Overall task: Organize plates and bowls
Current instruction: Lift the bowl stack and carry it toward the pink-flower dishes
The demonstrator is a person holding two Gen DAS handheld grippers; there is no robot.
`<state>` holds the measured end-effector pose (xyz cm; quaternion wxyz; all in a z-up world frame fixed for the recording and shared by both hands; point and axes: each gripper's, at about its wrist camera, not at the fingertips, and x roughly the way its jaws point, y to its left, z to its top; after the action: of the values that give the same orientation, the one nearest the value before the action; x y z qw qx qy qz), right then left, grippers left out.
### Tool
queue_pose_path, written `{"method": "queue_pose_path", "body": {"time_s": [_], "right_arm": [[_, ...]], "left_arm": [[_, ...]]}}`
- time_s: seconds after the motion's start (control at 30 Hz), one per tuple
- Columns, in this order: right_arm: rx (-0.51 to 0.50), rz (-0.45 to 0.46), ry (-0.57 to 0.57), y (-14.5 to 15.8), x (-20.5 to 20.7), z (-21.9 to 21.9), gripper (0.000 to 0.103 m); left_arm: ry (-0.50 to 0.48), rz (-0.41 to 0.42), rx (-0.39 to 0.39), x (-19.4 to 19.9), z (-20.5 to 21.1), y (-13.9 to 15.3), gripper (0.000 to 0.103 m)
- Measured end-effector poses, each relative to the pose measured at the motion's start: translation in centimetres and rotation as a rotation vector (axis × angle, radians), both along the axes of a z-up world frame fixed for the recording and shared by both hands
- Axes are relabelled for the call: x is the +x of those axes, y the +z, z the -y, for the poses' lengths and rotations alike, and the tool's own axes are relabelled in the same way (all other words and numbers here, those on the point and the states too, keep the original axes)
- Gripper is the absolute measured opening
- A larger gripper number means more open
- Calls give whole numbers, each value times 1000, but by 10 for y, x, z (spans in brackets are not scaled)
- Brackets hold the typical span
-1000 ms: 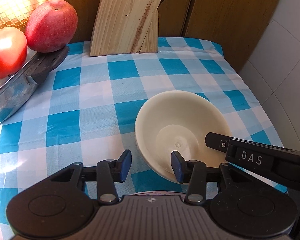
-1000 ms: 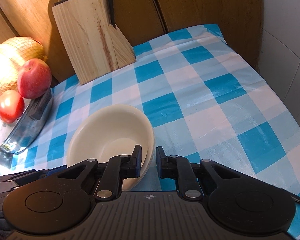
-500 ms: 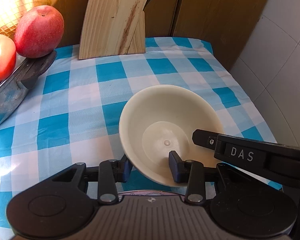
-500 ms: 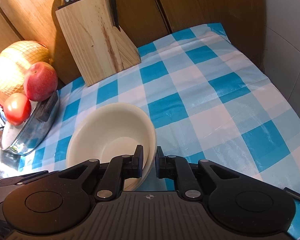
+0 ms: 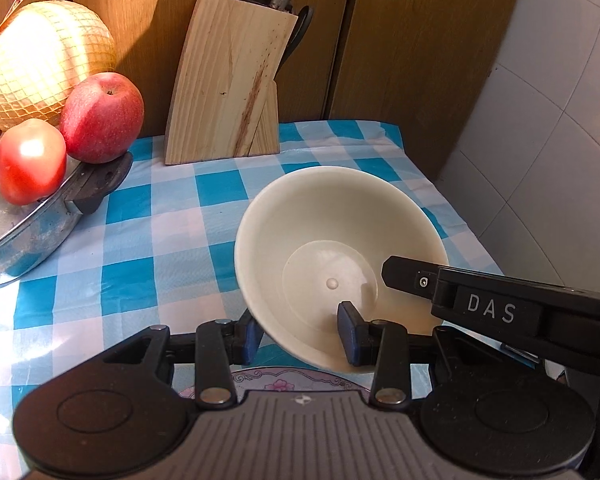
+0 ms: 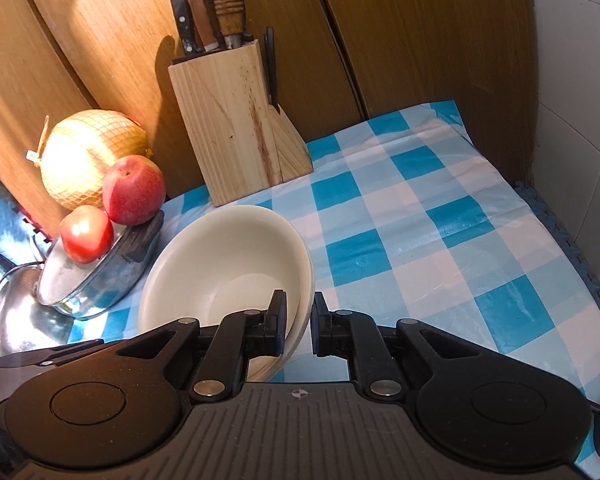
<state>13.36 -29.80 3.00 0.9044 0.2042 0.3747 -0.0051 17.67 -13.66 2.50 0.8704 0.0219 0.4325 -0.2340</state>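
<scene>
Gripping cream bowl (image 5: pixel 340 236) (both tongs)

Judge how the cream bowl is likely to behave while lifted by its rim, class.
The bowl looks stiff: its rim keeps a clean round shape under the right gripper. Its glossy wall may be slippery between the pads. Held at the edge and tilted, it could swing or slip. It looks like light plastic, though that is uncertain.
</scene>
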Motion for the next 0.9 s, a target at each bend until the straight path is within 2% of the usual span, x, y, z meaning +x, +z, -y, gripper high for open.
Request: {"method": "queue_pose_path", "body": {"time_s": [0.5, 0.9], "right_arm": [[-29, 139, 41, 40, -47, -25, 17], [-48, 188, 43, 56, -86, -50, 17]], "left_arm": [[19, 107, -55, -52, -26, 39, 35], [25, 156, -76, -93, -46, 53, 37]]}}
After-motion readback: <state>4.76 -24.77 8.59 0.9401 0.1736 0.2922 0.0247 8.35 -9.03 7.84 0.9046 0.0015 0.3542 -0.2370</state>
